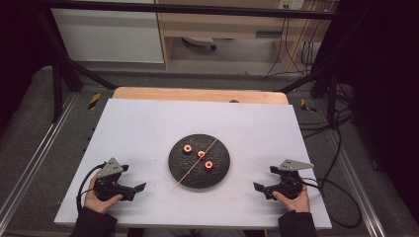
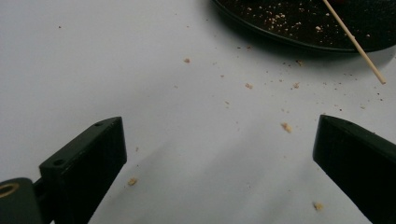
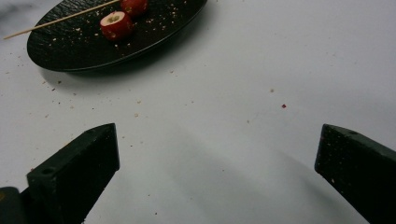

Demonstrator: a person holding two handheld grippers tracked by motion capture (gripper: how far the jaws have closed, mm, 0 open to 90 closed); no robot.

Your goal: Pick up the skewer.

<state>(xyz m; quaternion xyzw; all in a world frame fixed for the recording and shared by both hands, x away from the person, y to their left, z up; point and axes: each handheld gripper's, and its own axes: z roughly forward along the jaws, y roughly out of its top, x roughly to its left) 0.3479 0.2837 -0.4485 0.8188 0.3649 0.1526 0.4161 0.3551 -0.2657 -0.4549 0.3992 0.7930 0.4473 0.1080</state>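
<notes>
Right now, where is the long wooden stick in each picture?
High view: the stick lies slantwise across the black plate in the middle, its near end poking over the rim.
Left gripper view: top right, its tip reaching past the plate's rim onto the table.
Right gripper view: top left, behind a red fruit piece.
Shared landmark: the black plate.

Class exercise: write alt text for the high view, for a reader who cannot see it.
A dark round plate sits mid-table on a white table, holding three red hollowed fruit pieces and a thin wooden skewer laid across it. A person's left gripper and right gripper rest open either side, empty.
</notes>
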